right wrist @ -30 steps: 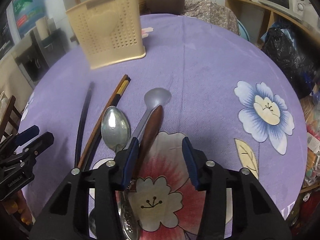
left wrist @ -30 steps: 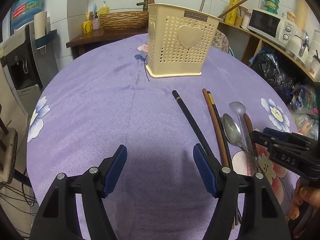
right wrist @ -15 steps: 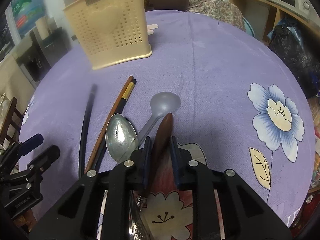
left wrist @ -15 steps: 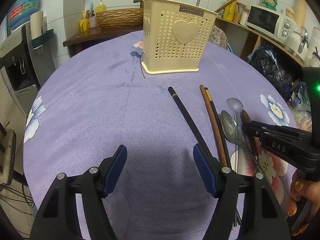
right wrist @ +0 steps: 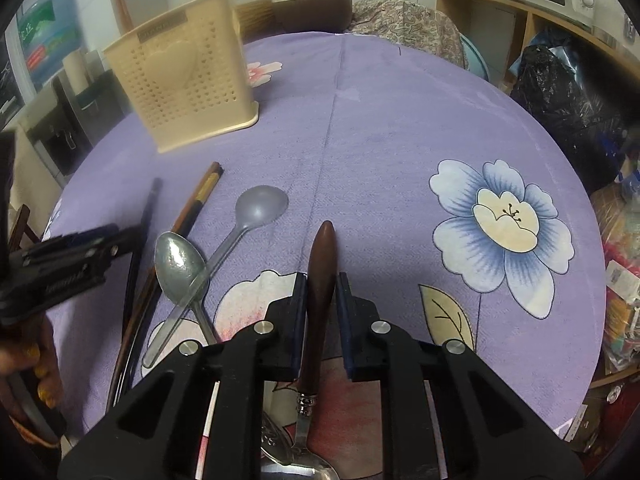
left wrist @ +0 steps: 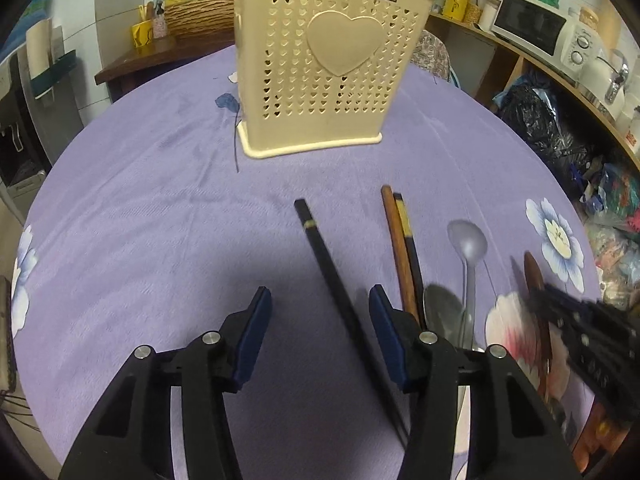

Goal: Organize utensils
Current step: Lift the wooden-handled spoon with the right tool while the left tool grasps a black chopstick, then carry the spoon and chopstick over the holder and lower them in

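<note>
Bench cloth point(right wrist: 380, 128): showing lilac, printed with blue-and-cream and pink flowers.
Utensil holder point(left wrist: 320, 68): showing cream, pierced with small hearts around one large raised heart.
Spoon handle point(right wrist: 320, 268): showing dark reddish-brown.
Plastic spoon point(right wrist: 256, 212): showing translucent grey.
Chopstick point(left wrist: 328, 272): showing black with a yellow band.
Tongs point(left wrist: 320, 340): showing black with blue pads.

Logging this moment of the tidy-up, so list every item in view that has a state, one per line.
Left tongs: open, holding nothing, straddling the black chopstick.
Right tongs: shut on the wooden-handled utensil.
Utensil holder: upright on the tablecloth.
Metal spoon: flat, under the plastic spoon's handle.
Plastic spoon: flat.
Brown chopstick pair: flat, side by side.
</note>
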`<state>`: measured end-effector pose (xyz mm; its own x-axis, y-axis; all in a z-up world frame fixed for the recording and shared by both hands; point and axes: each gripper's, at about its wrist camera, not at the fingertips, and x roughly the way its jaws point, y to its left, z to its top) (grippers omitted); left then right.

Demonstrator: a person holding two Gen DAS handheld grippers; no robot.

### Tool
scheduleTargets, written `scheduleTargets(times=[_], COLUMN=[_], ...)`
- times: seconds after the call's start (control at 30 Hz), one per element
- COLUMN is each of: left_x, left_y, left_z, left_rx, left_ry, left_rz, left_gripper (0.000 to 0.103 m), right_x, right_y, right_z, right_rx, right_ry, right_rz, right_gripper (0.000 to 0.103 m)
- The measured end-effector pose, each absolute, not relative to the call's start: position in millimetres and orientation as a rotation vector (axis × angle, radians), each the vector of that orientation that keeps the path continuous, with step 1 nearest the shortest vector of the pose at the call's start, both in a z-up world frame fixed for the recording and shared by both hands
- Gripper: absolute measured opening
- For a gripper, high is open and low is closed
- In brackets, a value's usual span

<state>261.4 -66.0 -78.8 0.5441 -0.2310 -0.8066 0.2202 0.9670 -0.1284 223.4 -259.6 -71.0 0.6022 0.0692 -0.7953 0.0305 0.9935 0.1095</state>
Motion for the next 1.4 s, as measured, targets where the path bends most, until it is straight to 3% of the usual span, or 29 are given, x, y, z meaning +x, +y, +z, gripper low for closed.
scheduleTargets(times=[0.13, 0.33, 0.73, 1.1, 1.4], left_x=[278, 290, 283, 202, 164], left_y=[-75, -87, -79, -27, -1], left_z=[-78, -78, -72, 12, 38], left_rx=[0.026, 0.095, 0.053, -0.109, -0.162], left_ry=[0.97, 0.97, 0.927, 0.645, 0.528], left_rz=[-0.242, -0.218, -0.26, -0.329, -0.305], left_gripper=[0.041, 0.013, 0.01, 0.009, 0.009], right_x=[225, 232, 228, 162, 122], right_y=[-262, -261, -269, -286, -291], right_z=[-74, -78, -75, -9, 16], right_rx=[0.117, 0.109, 0.146, 0.235, 0.257], right_ry=[0.934, 0.95, 0.925, 0.711, 0.626], right_rz=[0.016, 0.014, 0.035, 0.143, 0.167], right_gripper=[0.016, 0.016, 0.016, 0.016, 0.016])
